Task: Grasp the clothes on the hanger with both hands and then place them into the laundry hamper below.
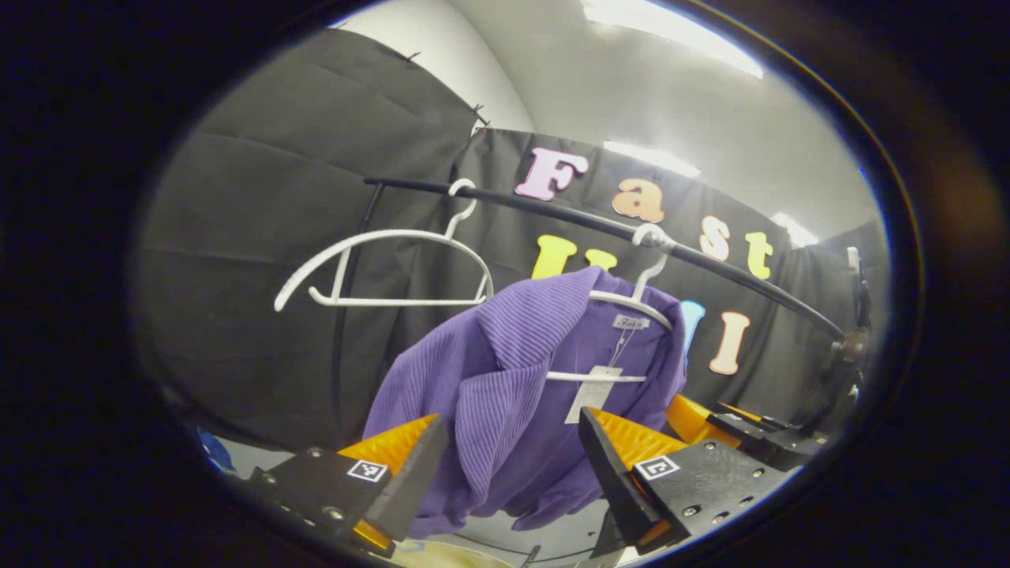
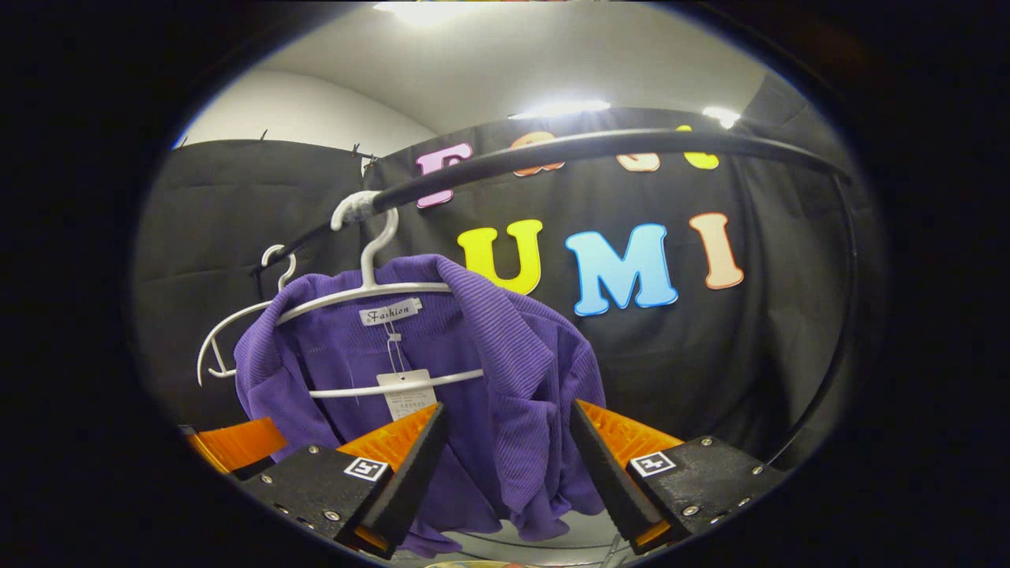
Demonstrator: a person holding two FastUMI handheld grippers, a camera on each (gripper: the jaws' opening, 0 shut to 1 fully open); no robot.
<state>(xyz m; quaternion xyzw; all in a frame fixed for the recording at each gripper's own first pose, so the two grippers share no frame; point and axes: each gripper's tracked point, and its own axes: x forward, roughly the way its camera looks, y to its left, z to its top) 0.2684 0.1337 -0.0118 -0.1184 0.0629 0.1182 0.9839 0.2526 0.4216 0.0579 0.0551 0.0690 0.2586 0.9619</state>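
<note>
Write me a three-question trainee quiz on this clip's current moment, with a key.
1. True or false: the purple ribbed top is off its white hanger.
2. How many white hangers are on the black rail? A) one B) two C) three
3. Fill in: the fingers of the left gripper and right gripper are both ____, with the top between them.

Key: 1 false, it hangs there with its paper tag. 2 B, the second is the empty hanger. 3 open.
</note>
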